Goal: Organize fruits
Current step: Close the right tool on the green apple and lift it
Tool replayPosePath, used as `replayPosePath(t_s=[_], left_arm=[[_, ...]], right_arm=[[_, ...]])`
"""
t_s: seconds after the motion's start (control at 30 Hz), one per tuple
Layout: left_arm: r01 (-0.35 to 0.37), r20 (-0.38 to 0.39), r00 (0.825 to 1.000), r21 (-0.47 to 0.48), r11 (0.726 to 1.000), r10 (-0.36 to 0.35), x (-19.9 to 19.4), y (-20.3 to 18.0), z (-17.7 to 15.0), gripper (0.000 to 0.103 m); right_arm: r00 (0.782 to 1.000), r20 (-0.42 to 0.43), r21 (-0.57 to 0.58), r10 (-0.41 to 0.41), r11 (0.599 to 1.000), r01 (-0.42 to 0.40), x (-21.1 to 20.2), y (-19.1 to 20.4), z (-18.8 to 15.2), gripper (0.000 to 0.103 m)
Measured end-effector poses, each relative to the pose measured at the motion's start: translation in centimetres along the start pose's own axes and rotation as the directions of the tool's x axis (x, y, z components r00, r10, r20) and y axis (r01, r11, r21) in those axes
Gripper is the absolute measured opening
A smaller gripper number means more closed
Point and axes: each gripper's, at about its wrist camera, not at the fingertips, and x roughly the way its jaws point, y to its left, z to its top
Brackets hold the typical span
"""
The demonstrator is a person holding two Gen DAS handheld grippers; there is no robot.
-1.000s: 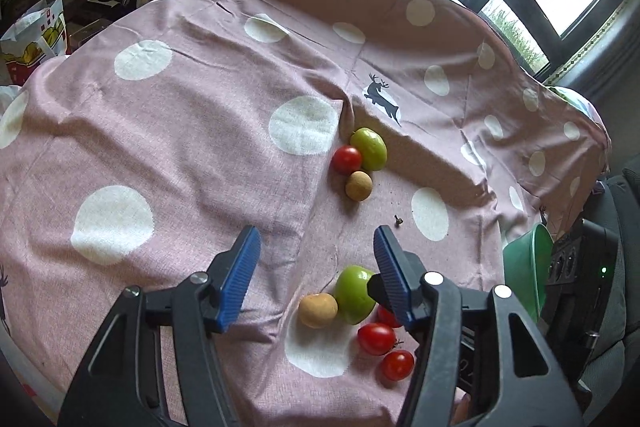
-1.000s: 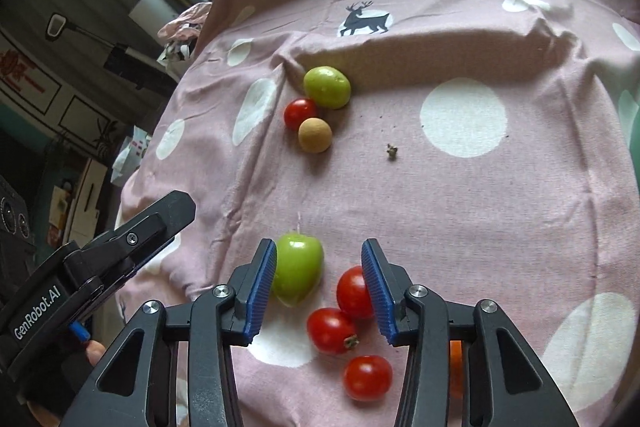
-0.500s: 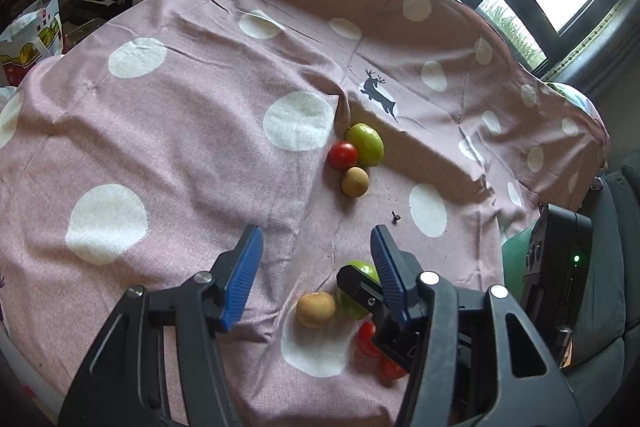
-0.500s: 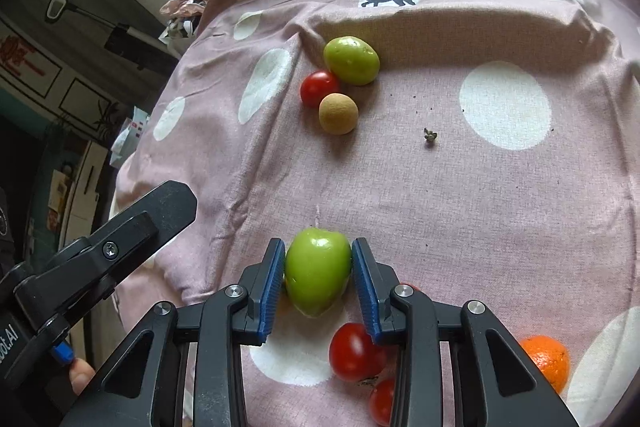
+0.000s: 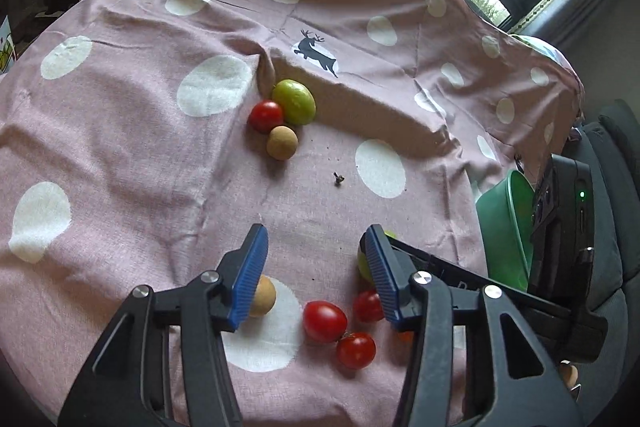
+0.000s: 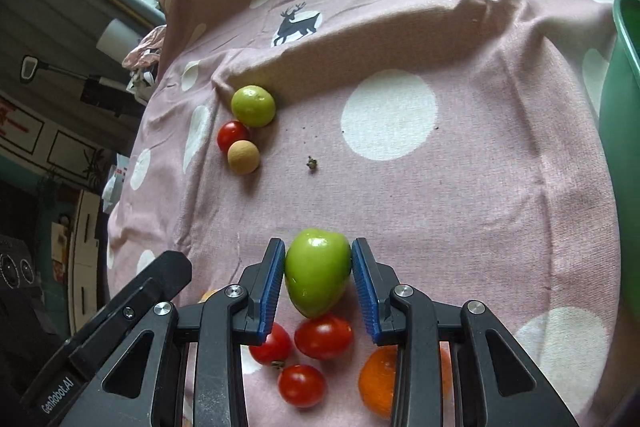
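My right gripper (image 6: 318, 251) is shut on a green pear-shaped fruit (image 6: 318, 275), both blue pads pressing its sides, just above several red tomatoes (image 6: 324, 335) and an orange (image 6: 380, 383). My left gripper (image 5: 314, 267) hovers over the same near cluster with its jaws closing. A brown round fruit (image 5: 264, 297) peeks out beside its left pad and a tomato (image 5: 325, 321) lies lower between the fingers, neither of them pressed. Farther out on the pink dotted cloth (image 5: 120, 147) rest a green fruit (image 5: 294, 101), a red tomato (image 5: 266, 116) and a brown fruit (image 5: 282, 143), touching one another.
A green plastic bowl (image 5: 504, 227) stands at the cloth's right edge, also seen as the bowl (image 6: 620, 107) in the right wrist view. A small dark stem scrap (image 5: 340, 179) lies mid-cloth. A raised fold runs behind the far fruits. Windows and clutter sit beyond.
My right gripper closed from open around the green fruit to gripping it. My left gripper shifted right, over the near tomatoes, and its jaws narrowed.
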Motion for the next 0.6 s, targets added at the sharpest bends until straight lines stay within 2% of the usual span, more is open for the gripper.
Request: replayPosePath(t_s=[0.23,0.6], left_arm=[[-0.043,-0.015,0.999,0.101,0.994,0.045,1.4,-2.0,-0.8,0.05],[-0.014,-0.08,0.996,0.164,0.986,0.028,4.3,-4.1,-0.8,0.049]], right_arm=[[1.0,-0.009,0.045,0.016,0.999,-0.016,-0.4,-1.5,0.3,0.036],[0.998,0.048,0.053,0.028,0.998,-0.03,-0.8,-2.8,2.5,0.036]])
